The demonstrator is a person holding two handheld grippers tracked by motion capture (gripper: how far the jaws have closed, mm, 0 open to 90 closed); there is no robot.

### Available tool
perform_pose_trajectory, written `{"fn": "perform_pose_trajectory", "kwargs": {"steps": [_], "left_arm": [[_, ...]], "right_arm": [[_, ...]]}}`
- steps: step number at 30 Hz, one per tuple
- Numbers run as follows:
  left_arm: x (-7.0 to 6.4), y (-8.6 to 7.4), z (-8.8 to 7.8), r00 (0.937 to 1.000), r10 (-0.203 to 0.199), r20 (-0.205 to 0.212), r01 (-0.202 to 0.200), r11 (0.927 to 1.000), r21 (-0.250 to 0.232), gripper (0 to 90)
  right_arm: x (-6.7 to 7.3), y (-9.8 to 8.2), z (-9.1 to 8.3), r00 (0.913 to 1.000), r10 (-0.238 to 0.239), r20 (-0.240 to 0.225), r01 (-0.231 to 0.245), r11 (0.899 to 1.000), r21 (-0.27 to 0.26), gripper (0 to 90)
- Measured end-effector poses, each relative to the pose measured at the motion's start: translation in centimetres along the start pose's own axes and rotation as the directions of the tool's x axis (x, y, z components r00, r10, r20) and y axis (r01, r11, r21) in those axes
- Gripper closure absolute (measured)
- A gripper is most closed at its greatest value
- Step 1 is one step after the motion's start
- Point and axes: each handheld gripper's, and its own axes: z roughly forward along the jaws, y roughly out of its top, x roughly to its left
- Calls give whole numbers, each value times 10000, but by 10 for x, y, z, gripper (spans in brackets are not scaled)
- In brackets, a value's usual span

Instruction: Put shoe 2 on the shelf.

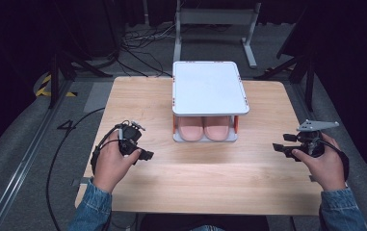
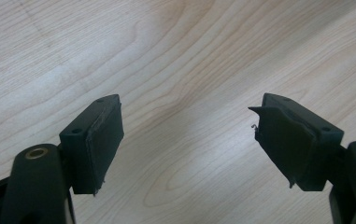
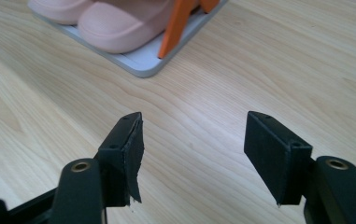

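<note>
Two slippers: a pink pair (image 1: 204,128) lies side by side on the lower shelf of a small white rack (image 1: 209,86), toes toward the person; so they are easy to reach from the front.
Rack: it stands at the middle of the wooden table (image 1: 200,178), toward the far side; orange posts (image 1: 235,123) carry the bare top shelf above the slippers.
Right tool (image 1: 280,147): its jaws stand wide with nothing between them. In the right gripper view they point over bare wood toward the front corner of the rack, which lies a little apart.
Left tool (image 1: 147,155): also wide and not holding anything, low over the table to the left of the rack.
Judgement: both hands seem to rest at the sides, clear of the rack, so the slippers look already stored.
</note>
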Motion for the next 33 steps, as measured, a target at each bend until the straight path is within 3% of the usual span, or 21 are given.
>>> {"fn": "perform_pose_trajectory", "kwargs": {"steps": [1,5,8,11,13,16,25,29,33], "left_arm": [[2,-2,-1,10000,-41,6,41,10000,4,229],[16,-7,-3,9984,479,-292,-490,9980,-405,200],[25,-12,-4,9972,655,-364,-679,9953,-687,199],[34,-16,-3,9969,692,-365,-724,9927,-968,195],[41,-22,3,9963,838,-213,-856,9904,-1089,190],[47,-26,10,9950,986,-131,-994,9892,-1075,183],[56,-32,22,9947,1002,-249,-1024,9888,-1085,181],[58,-34,27,9957,887,-268,-912,9895,-1123,181],[58,-34,29,9963,807,-309,-836,9905,-1092,180]], "right_arm": [[-4,-2,-1,9999,-83,62,83,10000,-12,373],[-24,-19,0,9940,-1094,15,1094,9935,-303,320],[-34,-35,5,9918,-1263,-183,1261,9920,-102,309],[-40,-46,10,9933,-1083,-395,1083,9941,-14,302],[-46,-60,21,9955,-589,-745,583,9982,-112,300],[-50,-69,32,9963,-466,-726,461,9989,-87,289],[-54,-81,58,9945,-37,-1043,-21,9985,-555,281],[-53,-79,62,9959,-38,-905,19,9998,-204,269],[-49,-77,65,9971,-330,-687,332,9994,12,188]]}}
